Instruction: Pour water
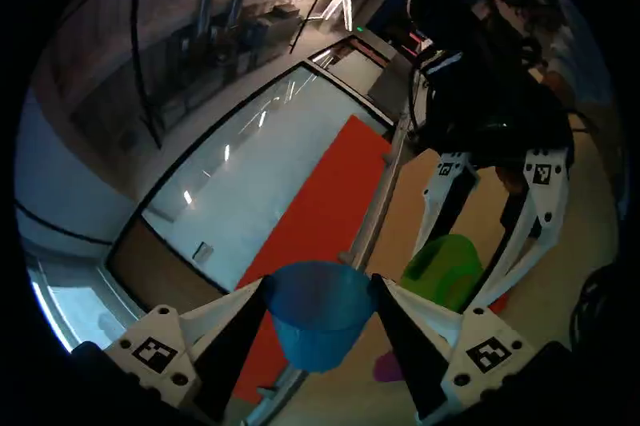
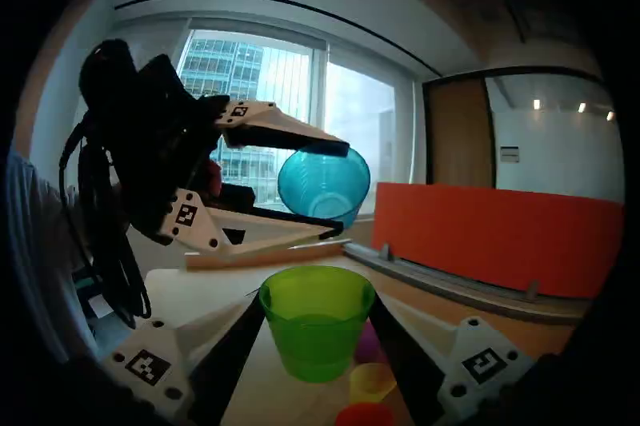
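above pale table (image 2: 200, 292), green cup (image 2: 318, 330), orange partition (image 2: 496, 234)

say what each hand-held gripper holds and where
The left hand-held gripper clamps the blue cup by its sides near the rim; the right hand-held gripper holds the green cup the same way.

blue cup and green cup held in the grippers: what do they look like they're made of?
blue cup: looks like translucent plastic with a glossy finish; in the right gripper view window light shows through its wall.
green cup: likely the same kind of plastic, translucent and glossy; a darker liquid level shows through its wall.
Glass cannot be ruled out by look alone.
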Available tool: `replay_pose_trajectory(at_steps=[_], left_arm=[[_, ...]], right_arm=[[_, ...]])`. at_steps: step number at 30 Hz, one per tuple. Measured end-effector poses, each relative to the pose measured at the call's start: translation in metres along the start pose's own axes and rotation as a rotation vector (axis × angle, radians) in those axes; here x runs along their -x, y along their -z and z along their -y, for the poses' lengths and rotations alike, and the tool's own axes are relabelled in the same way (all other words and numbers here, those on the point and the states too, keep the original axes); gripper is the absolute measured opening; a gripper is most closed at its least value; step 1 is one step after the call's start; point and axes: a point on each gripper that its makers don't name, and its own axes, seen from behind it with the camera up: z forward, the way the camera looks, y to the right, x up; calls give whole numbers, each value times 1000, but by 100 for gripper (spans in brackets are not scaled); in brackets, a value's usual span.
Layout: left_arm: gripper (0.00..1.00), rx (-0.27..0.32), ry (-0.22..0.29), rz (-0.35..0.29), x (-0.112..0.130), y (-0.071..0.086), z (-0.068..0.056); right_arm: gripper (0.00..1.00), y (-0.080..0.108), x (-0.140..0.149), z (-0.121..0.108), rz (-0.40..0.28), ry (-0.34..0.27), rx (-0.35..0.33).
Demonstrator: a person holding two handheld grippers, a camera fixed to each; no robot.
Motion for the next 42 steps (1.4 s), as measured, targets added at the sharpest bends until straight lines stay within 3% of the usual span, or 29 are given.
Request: replay_pose_trajectory(at_steps=[13, 26, 30, 42], left_arm=[[90, 50, 397, -23, 8, -5, -1], [90, 66, 736, -41, 21, -3, 8], [90, 72, 801, -44, 25, -4, 7], [90, 35, 845, -14, 54, 4, 3]], right_arm=[[91, 3, -1, -1, 1, 4, 6], [91, 6, -4, -3, -1, 6, 14], [91, 7, -4, -4, -2, 4, 17], [91, 14, 0, -15, 3, -8, 46]])
